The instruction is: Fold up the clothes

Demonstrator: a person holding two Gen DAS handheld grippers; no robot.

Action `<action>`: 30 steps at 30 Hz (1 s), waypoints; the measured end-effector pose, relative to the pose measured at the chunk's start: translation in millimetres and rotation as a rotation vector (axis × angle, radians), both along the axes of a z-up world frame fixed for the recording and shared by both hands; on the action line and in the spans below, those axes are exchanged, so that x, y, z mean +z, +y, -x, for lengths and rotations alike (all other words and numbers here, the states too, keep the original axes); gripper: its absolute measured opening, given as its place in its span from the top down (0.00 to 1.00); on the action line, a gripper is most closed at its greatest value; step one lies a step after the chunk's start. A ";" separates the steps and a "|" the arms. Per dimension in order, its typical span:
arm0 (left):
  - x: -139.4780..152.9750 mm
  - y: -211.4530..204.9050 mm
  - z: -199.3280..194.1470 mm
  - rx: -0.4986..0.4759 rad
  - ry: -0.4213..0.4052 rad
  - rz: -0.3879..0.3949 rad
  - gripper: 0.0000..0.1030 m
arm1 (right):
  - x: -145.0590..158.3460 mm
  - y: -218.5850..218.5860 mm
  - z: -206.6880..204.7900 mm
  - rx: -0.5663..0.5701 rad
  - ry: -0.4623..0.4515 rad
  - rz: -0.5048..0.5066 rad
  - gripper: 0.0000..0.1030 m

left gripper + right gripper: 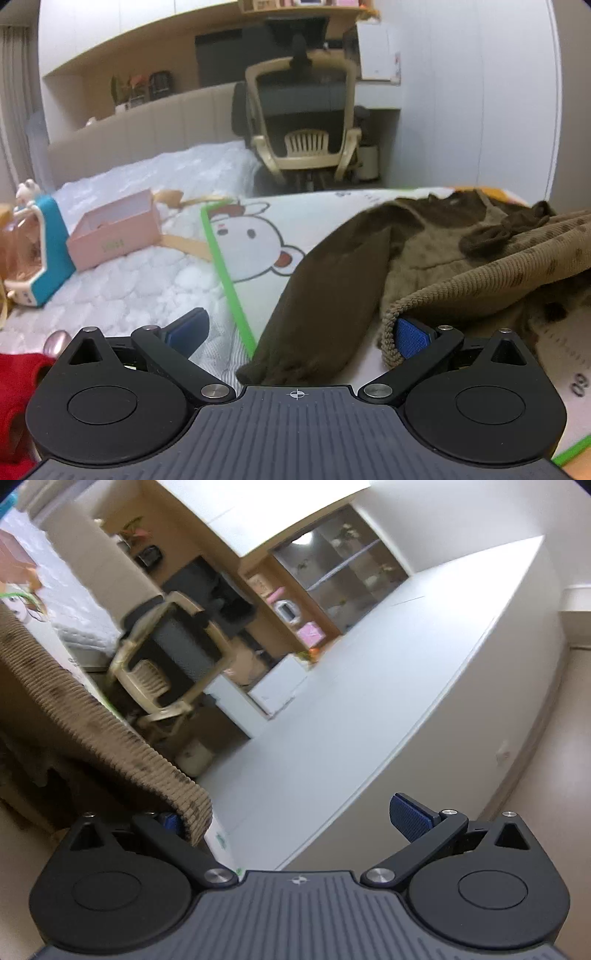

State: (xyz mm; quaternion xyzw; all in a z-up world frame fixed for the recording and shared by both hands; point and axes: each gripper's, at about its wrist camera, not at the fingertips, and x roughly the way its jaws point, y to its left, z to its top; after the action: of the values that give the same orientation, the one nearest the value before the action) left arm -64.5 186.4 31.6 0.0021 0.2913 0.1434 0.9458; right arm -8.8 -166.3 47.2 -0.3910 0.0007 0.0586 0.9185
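**Corduroy garment slung between two wide-open grippers**

The brown garment lies rumpled on a cartoon-printed mat with a green border, spread over a white quilted bed. It combines a tan ribbed corduroy panel with plainer, darker brown cloth, one dark sleeve trailing toward the left gripper. That gripper's fingers stand wide apart; the corduroy's rolled edge drapes over the blue pad of one finger, with nothing pinched.

In the right wrist view the right gripper is likewise spread wide. The same ribbed edge hangs across one of its fingers and hides that pad, while the other pad is bare; the camera tilts up toward the room.

The cloth looks soft, thick and light, and sags freely, so it should slump wherever it is unsupported. The ribbing should give the pads good friction. The sturdy rolled hem looks the best place to pinch, at two well-separated points, since the thin sleeve would likely just dangle.
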 end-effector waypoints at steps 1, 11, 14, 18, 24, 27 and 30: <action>-1.8 1.2 5.2 -0.033 0.023 0.035 0.00 | -3.6 -6.2 2.2 0.042 0.085 0.023 0.00; -3.0 36.0 21.1 -0.224 -0.016 0.418 0.00 | 1.7 -44.4 -34.2 0.302 0.571 -0.487 0.00; -2.0 56.3 -2.1 -0.180 -0.078 0.524 0.00 | 34.6 -47.1 -67.7 0.346 0.609 -0.830 0.00; -21.6 70.4 -56.6 -0.088 -0.075 0.593 0.00 | 21.4 23.1 -145.7 0.404 0.976 -0.829 0.00; -35.2 31.6 -135.9 -0.212 -0.037 0.576 0.00 | -23.9 138.6 -177.3 0.402 0.885 -0.460 0.00; -55.6 9.4 -162.8 -0.265 0.082 0.575 0.00 | -51.6 147.6 -183.3 0.359 0.937 -0.424 0.00; -74.0 4.7 -175.3 -0.276 0.170 0.608 0.00 | -71.9 145.5 -193.5 0.315 1.015 -0.447 0.00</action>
State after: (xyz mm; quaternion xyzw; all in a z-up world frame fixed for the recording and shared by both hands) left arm 110.8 191.1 -42.4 -0.2284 0.3953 -0.0799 0.8861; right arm 184.7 -20.8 -24.7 -0.1058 0.3708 0.3737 0.8436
